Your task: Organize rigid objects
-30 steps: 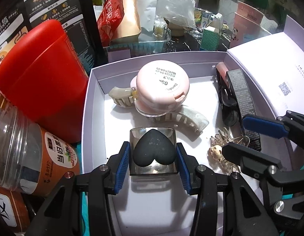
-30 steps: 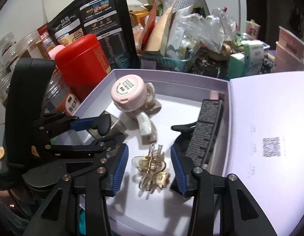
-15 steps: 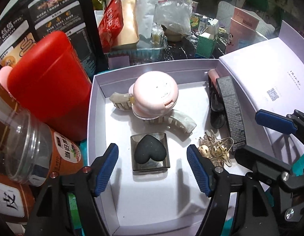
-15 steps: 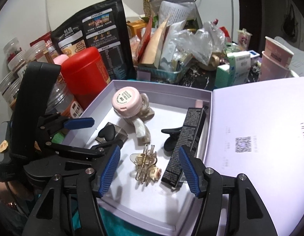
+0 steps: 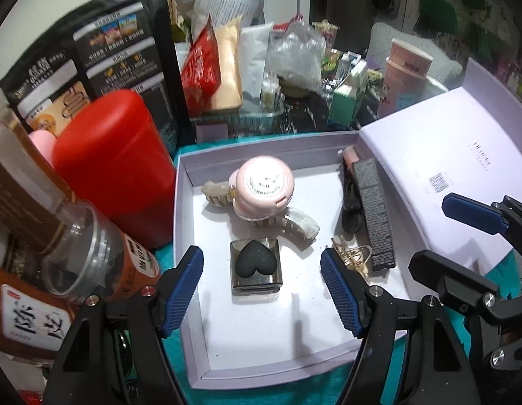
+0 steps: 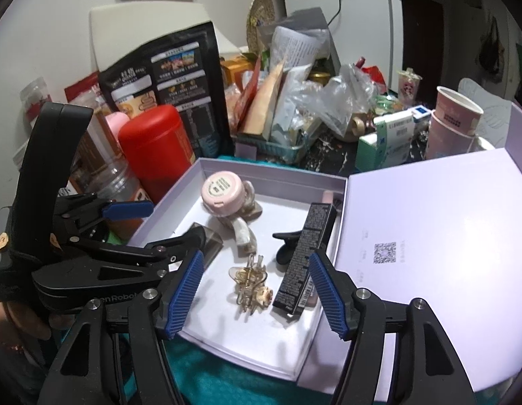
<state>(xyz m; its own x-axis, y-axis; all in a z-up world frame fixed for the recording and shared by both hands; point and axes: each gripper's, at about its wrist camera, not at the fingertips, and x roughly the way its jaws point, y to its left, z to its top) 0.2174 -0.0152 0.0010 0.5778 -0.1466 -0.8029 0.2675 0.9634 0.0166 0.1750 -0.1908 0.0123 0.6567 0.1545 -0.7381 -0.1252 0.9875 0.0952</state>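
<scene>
Both grippers hang above the open lilac box (image 5: 185, 182), their fingers spread and empty. The left gripper (image 5: 261, 290) frames the heart case (image 5: 256, 265), a clear square holder with a dark heart inside; its blue pads stand well clear of the case's sides, so the case rests flat on the box floor on its own, squared to the near wall. The right gripper (image 6: 254, 290) has just been widening its fingers, and the gold claw clip (image 6: 251, 285) lies loose on the floor beyond them, touched by neither pad, just beside the black tube (image 6: 305, 253) that runs along the box's right wall. Behind these sit a pink jar (image 5: 264, 185) tipped on its side over a pale hair claw (image 5: 294, 226), and a black clip (image 6: 288, 243) tucked against the tube. The small hard items appear grouped inside the box so that they stay together, with the long tube along a wall where it takes least room. The box lid (image 6: 429, 236) stands open to the right, hinged at the box's edge, which keeps the inside reachable from above. A red canister (image 5: 116, 168), a plastic jar (image 5: 102, 260) and a black pouch (image 6: 166, 91) crowd the table outside the left wall, so lifting straight up looks the safest way out. Judging by the layout, both pieces look placed and another item comes next.
</scene>
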